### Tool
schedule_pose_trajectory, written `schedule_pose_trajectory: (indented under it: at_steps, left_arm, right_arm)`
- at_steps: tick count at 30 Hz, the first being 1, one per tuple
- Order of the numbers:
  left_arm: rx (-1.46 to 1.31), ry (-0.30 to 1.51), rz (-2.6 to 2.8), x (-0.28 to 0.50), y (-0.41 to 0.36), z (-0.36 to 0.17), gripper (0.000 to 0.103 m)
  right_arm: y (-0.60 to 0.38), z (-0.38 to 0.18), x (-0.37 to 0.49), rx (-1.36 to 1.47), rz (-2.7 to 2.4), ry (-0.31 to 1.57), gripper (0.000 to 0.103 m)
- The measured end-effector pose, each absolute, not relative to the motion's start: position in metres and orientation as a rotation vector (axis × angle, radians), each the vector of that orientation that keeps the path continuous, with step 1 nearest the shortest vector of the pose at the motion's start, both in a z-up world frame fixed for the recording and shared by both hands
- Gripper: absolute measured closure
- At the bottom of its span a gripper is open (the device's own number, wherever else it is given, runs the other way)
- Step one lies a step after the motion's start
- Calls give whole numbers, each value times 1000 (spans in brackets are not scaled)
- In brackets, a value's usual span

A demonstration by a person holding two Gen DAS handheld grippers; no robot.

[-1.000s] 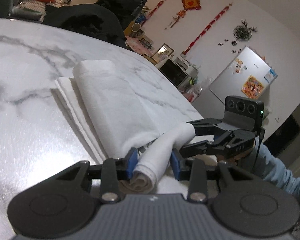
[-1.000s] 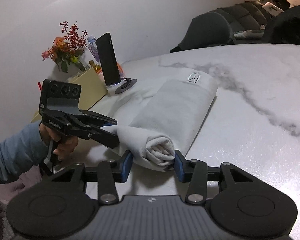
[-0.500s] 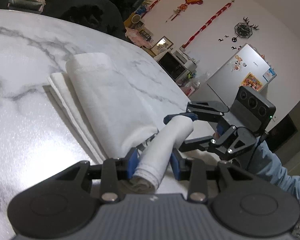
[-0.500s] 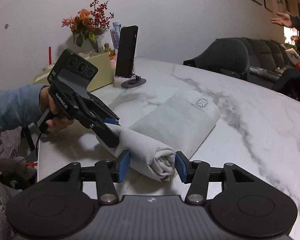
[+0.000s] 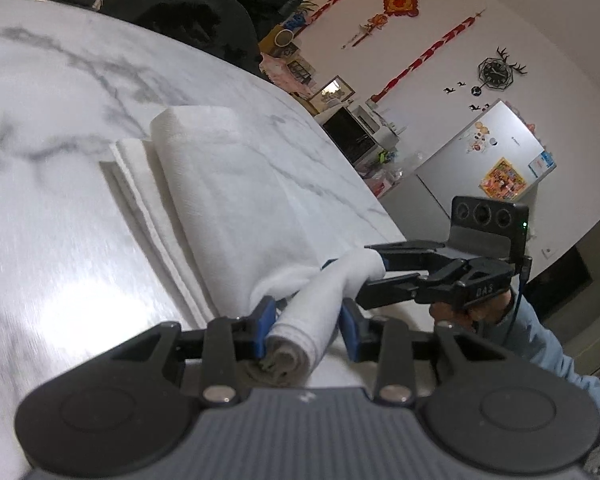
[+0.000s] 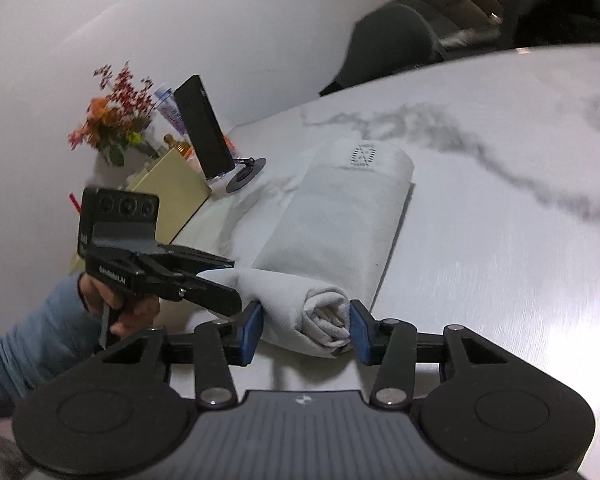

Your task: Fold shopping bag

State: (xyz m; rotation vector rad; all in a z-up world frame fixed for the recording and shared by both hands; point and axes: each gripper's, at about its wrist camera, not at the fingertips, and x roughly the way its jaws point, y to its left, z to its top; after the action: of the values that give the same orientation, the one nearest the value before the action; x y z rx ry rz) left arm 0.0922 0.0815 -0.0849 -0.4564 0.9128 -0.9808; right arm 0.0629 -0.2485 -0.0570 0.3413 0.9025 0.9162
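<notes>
Roll lowered tableward — two tools each clamp one bag end.

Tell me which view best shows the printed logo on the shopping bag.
The right wrist view: the logo faces the camera on the far folded end of the shopping bag. The left wrist view shows the bag from the other side, logo hidden.

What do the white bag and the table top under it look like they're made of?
The white rolled shopping bag looks like soft woven fabric, perhaps cotton canvas: matte, with a fine weave and limp creases at the rolled end. The grey-veined white table top looks like polished marble or a marble-look slab: grey veins and a glossy sheen with glare. Which one cannot be told.
</notes>
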Motion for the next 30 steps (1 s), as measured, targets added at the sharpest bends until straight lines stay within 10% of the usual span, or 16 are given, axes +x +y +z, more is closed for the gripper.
schedule_pose_trajectory:
  at_steps: [30]
  left_arm:
    - [47,578,-721,-2,57,-32,57]
  right_arm:
    - [-245,-62,67,486,792,1017,64]
